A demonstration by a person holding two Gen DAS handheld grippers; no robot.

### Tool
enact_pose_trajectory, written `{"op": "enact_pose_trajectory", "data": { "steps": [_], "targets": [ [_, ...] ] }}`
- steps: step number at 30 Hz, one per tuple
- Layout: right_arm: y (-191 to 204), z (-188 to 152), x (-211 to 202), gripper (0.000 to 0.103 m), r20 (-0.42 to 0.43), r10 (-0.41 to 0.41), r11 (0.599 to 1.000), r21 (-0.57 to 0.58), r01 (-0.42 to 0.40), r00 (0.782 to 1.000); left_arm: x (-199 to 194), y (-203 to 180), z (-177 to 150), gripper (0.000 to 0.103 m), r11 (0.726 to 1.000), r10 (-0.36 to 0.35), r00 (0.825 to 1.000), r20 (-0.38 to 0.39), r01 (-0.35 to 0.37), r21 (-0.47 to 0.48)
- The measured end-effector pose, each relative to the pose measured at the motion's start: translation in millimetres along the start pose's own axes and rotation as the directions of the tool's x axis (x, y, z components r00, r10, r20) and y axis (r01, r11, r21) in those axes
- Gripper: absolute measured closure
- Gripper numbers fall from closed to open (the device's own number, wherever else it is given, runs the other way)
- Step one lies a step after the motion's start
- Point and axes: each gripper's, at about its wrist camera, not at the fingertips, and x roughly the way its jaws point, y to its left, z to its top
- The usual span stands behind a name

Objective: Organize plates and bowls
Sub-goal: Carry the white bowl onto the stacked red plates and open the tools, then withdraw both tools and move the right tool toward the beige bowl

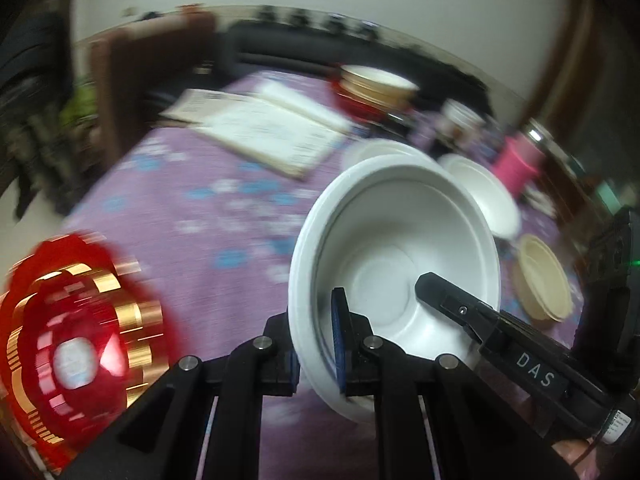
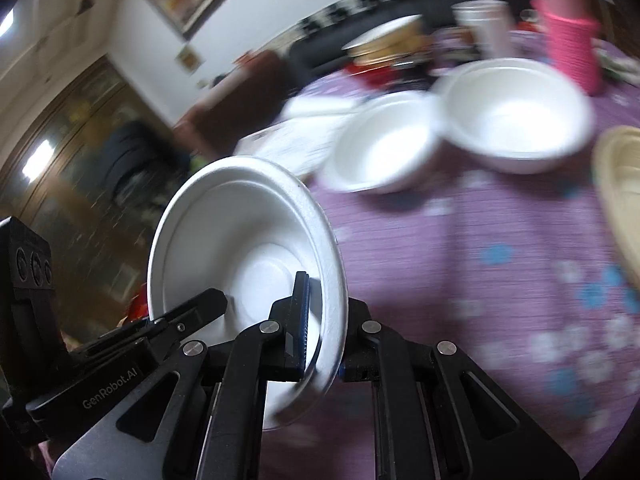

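From my left wrist camera I saw the left gripper (image 1: 318,344) clamped tight on the rim of a white foam bowl (image 1: 396,248), one blue-padded finger inside the wall and the other outside, the bowl tipped on its side and lifted clear of the purple flowered tabletop (image 1: 192,208). The right gripper (image 2: 322,334) had closed the same way on the opposite rim of that bowl (image 2: 240,240), so I had it pinched between both hands with its open mouth facing the cameras. Beyond it, two more white bowls (image 2: 516,116) sat just beside each other on the cloth, their rims touching or nearly so; I could not tell which through the blur. A beige bowl (image 1: 544,276) rested near the right edge of the tabletop. To the left in my left view lay a red and gold plate (image 1: 76,344), well apart from the white bowls. Farther back I made out an open notebook (image 1: 260,128), a pink ribbed container (image 2: 572,40) and a red and gold stack of dishes (image 1: 376,88), all smeared by motion.
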Motion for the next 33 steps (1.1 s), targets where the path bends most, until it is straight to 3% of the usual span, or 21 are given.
{"op": "enact_pose_trajectory", "data": {
  "steps": [4,10,13,17,22,25,29,33],
  "targets": [
    [69,-13,32,0.093,-0.064,0.073,0.992,-0.097,-0.079,0.995,-33,62,-9,0.09,0.989,0.095,0.995,0.01,-0.093,-0.112],
    [143,-38,70,0.093,-0.119,0.078,0.969,-0.226,-0.104,0.99,-53,121,-24,0.086,0.952,0.201,0.979,-0.024,-0.201,-0.231],
    [165,-49,91,0.092,-0.143,0.049,0.958,-0.273,-0.087,0.988,-48,142,-32,0.085,0.926,0.237,0.969,-0.075,-0.249,-0.282],
    [190,-66,108,0.092,-0.11,-0.058,0.914,-0.407,0.008,0.992,-48,166,-42,0.084,0.891,0.28,0.953,-0.117,-0.303,-0.338],
    [187,-58,107,0.089,-0.102,-0.077,0.91,-0.414,0.028,0.992,-74,185,-48,0.084,0.854,0.327,0.941,-0.083,-0.332,-0.402],
    [164,-45,79,0.085,-0.041,-0.02,0.935,-0.355,0.005,0.999,-86,175,-42,0.082,0.862,0.354,0.935,-0.025,-0.336,-0.378],
    [124,-30,43,0.072,0.031,0.005,0.966,-0.26,0.003,1.0,-90,136,-27,0.046,0.918,0.301,0.95,0.081,-0.266,-0.294],
    [109,-21,39,0.071,0.016,0.075,0.983,-0.168,-0.071,0.997,-86,94,-20,0.042,0.955,0.246,0.962,0.121,-0.219,-0.201]
  ]
}}
